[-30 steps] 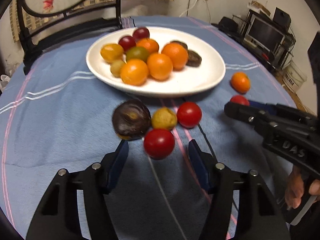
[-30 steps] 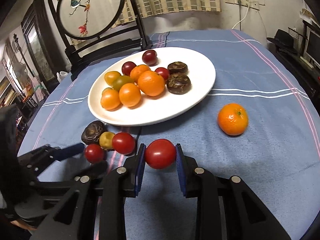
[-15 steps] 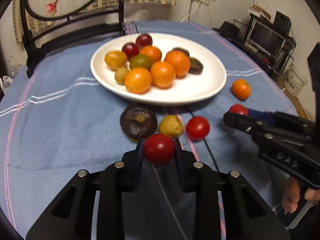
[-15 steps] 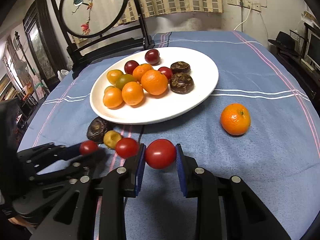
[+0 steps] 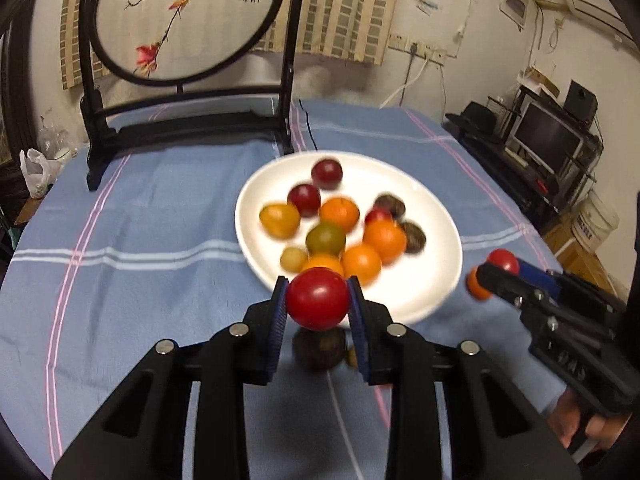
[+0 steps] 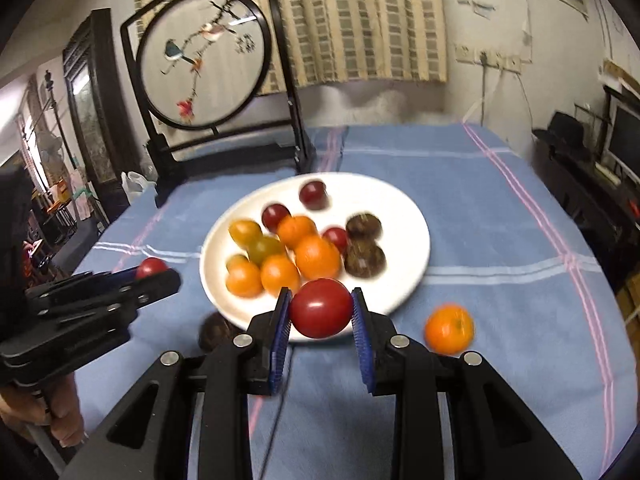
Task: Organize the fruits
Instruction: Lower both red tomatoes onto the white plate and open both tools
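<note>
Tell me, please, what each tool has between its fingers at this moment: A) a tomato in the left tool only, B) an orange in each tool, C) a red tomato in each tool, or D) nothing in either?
C: the left tool grips a red tomato, and the right tool grips another red tomato, both in front of the white plate.

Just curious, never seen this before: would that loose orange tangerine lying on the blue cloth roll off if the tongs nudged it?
Probably it would roll a little: the round orange tangerine has nothing beside it to stop it. The soft blue tablecloth looks fuzzy, so it should slow quickly. Its dimpled peel likely gives the ridged pads decent grip.
</note>
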Tool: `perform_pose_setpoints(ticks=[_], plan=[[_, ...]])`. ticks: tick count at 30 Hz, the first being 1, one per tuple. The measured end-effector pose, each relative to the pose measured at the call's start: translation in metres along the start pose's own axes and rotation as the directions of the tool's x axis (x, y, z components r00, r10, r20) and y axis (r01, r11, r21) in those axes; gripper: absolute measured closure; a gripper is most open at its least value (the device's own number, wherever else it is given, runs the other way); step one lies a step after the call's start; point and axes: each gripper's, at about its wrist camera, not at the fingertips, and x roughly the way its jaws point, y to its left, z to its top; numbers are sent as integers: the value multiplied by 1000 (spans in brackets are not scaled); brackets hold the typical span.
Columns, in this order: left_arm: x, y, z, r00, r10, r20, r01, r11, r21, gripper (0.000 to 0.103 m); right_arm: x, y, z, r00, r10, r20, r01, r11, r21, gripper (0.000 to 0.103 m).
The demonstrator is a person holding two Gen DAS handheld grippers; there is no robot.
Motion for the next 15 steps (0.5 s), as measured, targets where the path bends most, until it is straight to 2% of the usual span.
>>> perform_pose_setpoints(ticks=[6,10,15], plan=[[35,9,28,998,55,-1,-55,997,-59,74,32,-3,-1,999,16,-29,-14,999,43,72],[62,16,29,997,73,-38,-76,993,-85,74,53,-13,-7,995,33,-96,-28,998,53,72],[89,14,29,993,86,-75,-91,993,-78,74,59,-17,-8,994,39,-101,-32,997,71,72]])
